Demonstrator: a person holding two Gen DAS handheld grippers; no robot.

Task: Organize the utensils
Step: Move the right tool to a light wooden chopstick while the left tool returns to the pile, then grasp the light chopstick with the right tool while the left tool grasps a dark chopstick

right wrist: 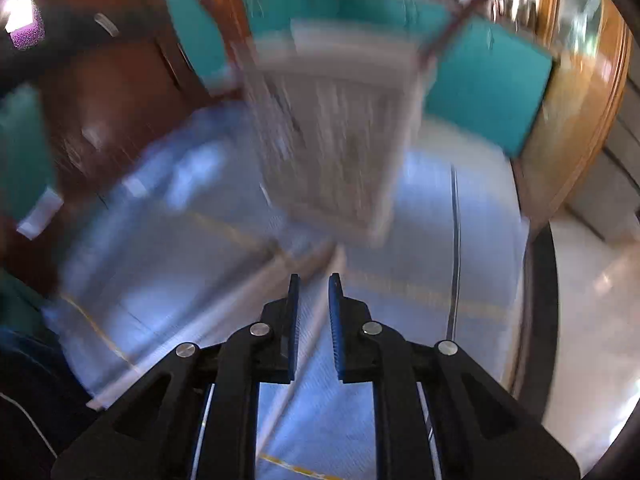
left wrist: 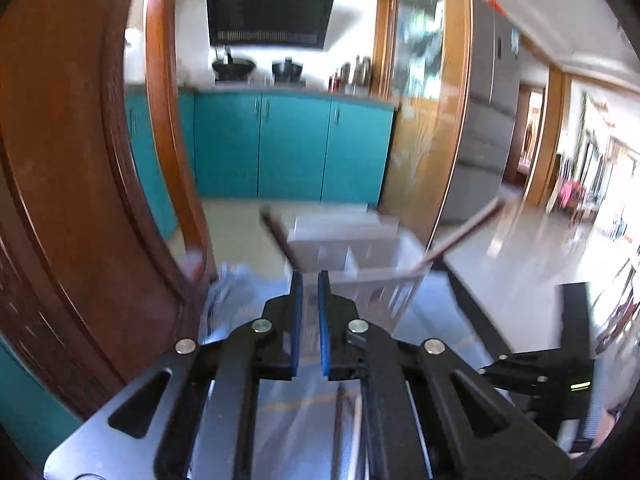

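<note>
A white slotted utensil holder (left wrist: 360, 264) stands on the table just beyond my left gripper (left wrist: 311, 280). Two dark chopsticks lean out of it, one to the left (left wrist: 280, 240), one to the right (left wrist: 464, 232). My left gripper is open with a narrow gap and holds nothing. In the blurred right wrist view the holder (right wrist: 332, 136) stands ahead of my right gripper (right wrist: 316, 284), with a chopstick (right wrist: 464, 12) sticking out at its top right. My right gripper is open and empty above the table. A pale long utensil (right wrist: 304, 344) lies on the table under it.
The table has a shiny blue-grey cover (right wrist: 160, 240). A brown wooden door frame (left wrist: 80, 160) stands at the left. Teal kitchen cabinets (left wrist: 288, 144) lie behind. The right gripper's black body (left wrist: 560, 368) shows at the right in the left wrist view.
</note>
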